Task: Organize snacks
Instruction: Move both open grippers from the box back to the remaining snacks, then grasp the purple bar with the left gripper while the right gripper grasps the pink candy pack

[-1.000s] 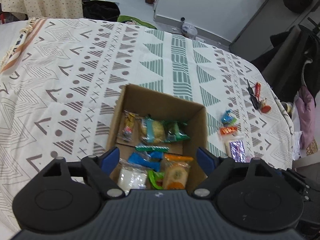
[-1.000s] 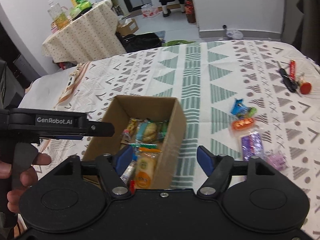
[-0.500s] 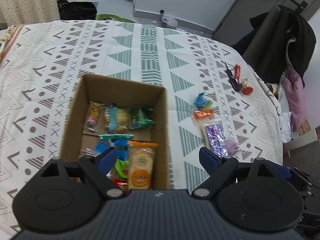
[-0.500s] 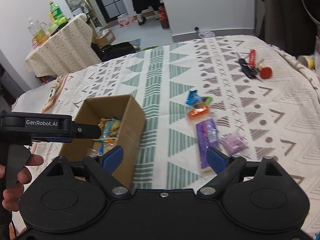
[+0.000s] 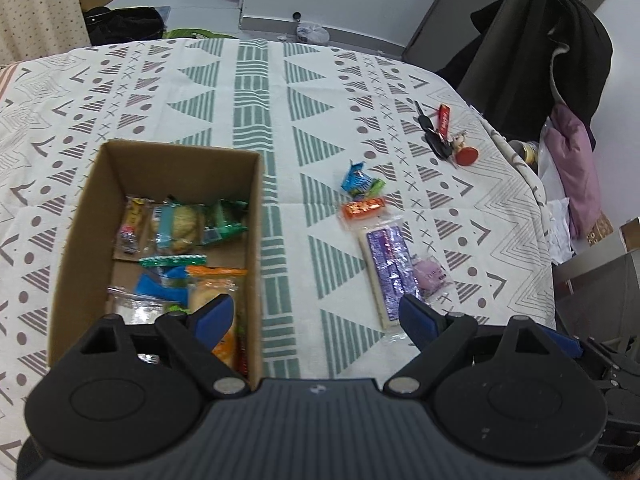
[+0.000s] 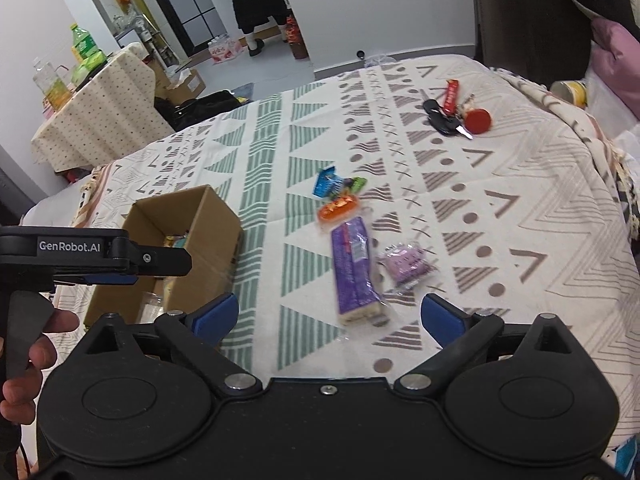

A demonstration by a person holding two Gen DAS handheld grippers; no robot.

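Above the purple snack pack [image 6: 354, 270], right gripper [image 6: 329, 317] spread wide, empty

I'm looking into a lived-in room of a home. My work surface wears a patterned cloth [image 6: 500, 184] with a bunch of keys [image 6: 448, 120] dropped at its far right, and a dark coat [image 5: 560, 60] hangs over a chair there. Far left, a side table under a dotted cloth [image 6: 100, 108] holds drink bottles [image 6: 82, 42].
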